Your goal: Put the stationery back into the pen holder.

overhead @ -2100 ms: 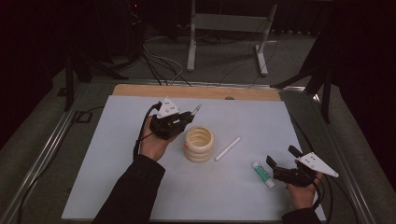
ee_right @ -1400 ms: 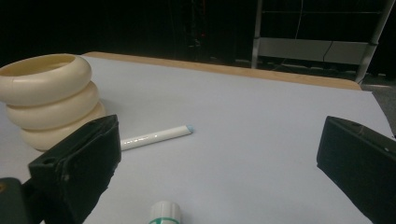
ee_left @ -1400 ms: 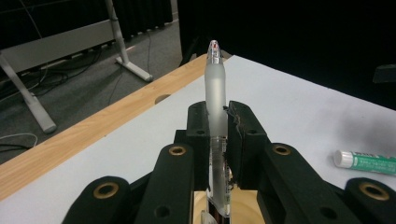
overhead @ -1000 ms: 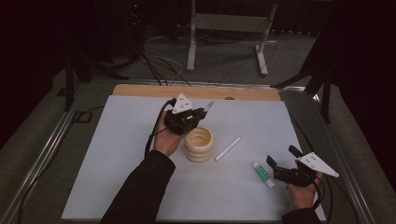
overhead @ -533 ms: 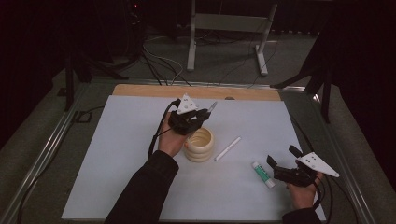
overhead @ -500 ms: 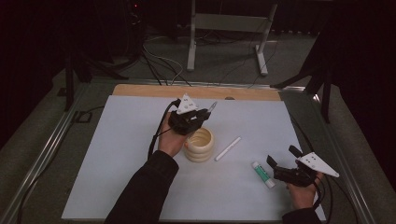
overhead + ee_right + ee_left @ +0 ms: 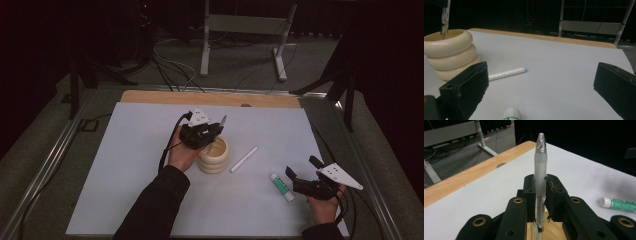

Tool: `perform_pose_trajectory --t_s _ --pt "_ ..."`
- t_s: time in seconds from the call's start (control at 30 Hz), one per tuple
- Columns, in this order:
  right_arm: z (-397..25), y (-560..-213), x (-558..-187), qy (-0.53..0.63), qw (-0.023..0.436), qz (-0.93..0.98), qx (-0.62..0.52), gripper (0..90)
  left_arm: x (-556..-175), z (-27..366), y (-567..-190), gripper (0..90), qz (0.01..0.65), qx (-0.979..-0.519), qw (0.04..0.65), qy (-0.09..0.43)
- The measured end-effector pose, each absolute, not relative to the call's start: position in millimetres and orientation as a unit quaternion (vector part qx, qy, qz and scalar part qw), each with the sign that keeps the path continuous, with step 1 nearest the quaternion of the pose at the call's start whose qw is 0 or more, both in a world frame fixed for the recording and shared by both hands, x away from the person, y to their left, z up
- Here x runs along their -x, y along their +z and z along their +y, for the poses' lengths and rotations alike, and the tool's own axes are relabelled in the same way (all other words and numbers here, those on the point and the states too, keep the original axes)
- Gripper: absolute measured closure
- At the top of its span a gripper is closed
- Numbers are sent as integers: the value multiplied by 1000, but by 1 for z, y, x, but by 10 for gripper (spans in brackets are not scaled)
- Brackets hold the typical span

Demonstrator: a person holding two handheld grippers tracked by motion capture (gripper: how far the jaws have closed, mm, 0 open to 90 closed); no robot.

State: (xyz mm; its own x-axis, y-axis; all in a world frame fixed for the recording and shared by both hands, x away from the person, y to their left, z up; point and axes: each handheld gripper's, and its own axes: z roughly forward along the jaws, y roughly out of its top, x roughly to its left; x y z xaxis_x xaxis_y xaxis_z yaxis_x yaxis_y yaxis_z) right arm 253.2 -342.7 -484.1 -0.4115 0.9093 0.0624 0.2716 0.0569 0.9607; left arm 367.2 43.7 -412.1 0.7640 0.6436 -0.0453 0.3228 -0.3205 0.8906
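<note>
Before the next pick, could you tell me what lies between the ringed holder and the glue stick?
In the high view, a white marker lies on the table between the ringed holder and the glue stick, touching neither.

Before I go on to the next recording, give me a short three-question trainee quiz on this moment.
1. True or false: the right gripper is shut on the glue stick.
2. What does the left gripper hold? A) a white marker B) a pen C) a glue stick
3. Fill in: the lower end of the pen dips into the cream ______ holder.

Key:
1. False. Its jaws stand wide apart, and the glue stick lies on the table in front of them.
2. B. The white marker lies on the table beside the holder.
3. Ringed: it looks like three stacked rings.
</note>
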Motion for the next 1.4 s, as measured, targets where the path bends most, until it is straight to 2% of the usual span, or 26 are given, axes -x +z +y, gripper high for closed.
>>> perform_pose_trajectory --t_s 0.63,1.13,1.17,1.23,1.33,1.4 --pt "-342 -484 -253 519 307 661 -447 2 -363 50 -436 799 327 -802 484 125" --pt "-342 -484 -254 519 307 662 -446 2 -359 49 -441 794 329 -812 466 118" --pt "-342 -484 -254 519 306 662 -447 2 -358 49 -440 730 328 -806 476 123" --pt "-342 -484 -253 519 306 662 -447 2 -357 51 -437 456 332 -795 490 133" --pt "-342 -485 -254 518 306 662 -447 2 -358 56 -434 291 342 -785 499 135" --pt "-342 -485 -254 518 306 662 -446 2 -358 60 -432 249 349 -780 499 143"
